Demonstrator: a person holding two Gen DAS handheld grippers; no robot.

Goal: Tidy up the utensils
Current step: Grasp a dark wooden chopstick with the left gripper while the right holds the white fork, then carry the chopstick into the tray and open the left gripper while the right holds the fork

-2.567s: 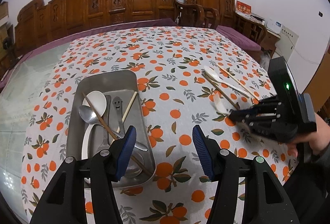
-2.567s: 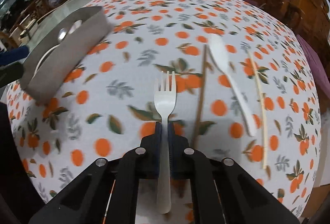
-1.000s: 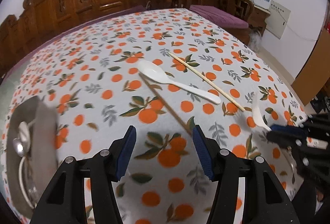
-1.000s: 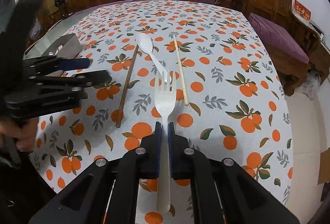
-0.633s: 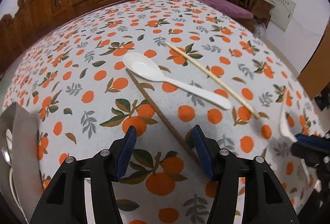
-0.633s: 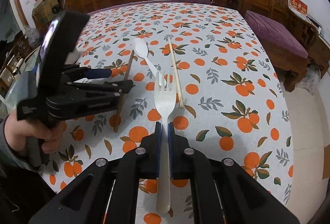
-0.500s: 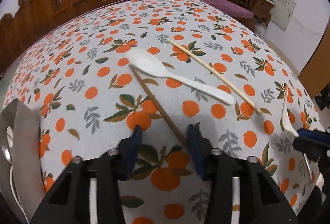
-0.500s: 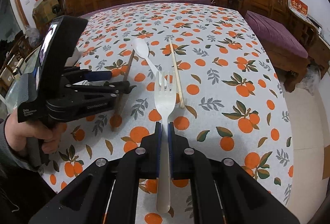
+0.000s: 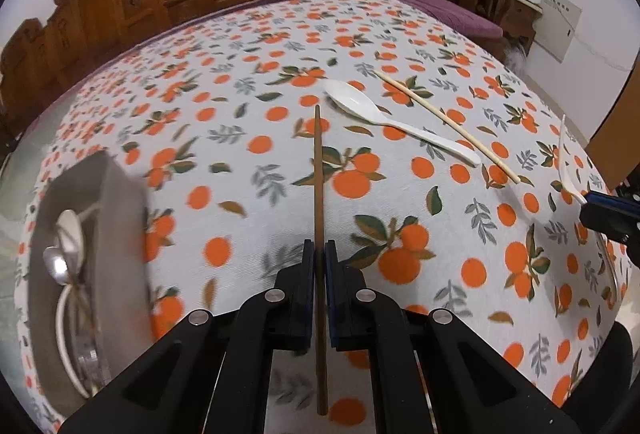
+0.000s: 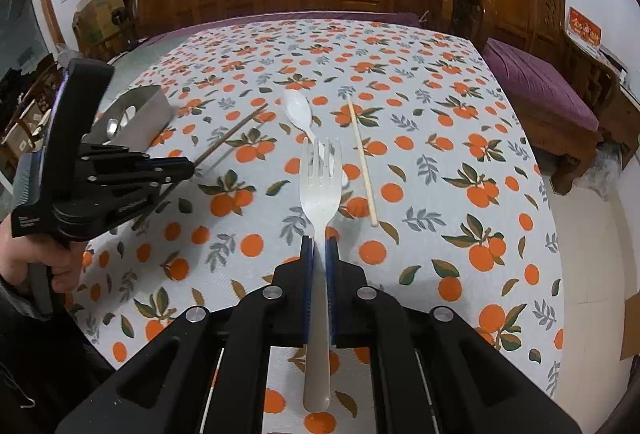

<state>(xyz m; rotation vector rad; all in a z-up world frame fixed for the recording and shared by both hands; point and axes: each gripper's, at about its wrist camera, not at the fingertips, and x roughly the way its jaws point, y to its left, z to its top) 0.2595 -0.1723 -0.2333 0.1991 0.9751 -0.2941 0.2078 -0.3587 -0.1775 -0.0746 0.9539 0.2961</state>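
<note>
Left gripper [image 9: 316,254] clamped on dark chopstick [image 9: 318,170], right gripper [image 10: 318,250] on white fork [image 10: 320,190]. Next: carry both to the steel tray [image 9: 116,194].

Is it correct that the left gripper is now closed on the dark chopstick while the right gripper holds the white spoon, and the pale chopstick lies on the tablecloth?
Not quite. The right gripper holds the white fork, not the spoon; the right wrist view shows its tines. The white spoon lies on the tablecloth. The left gripper is closed on the dark chopstick, and the pale chopstick lies on the cloth.
</note>
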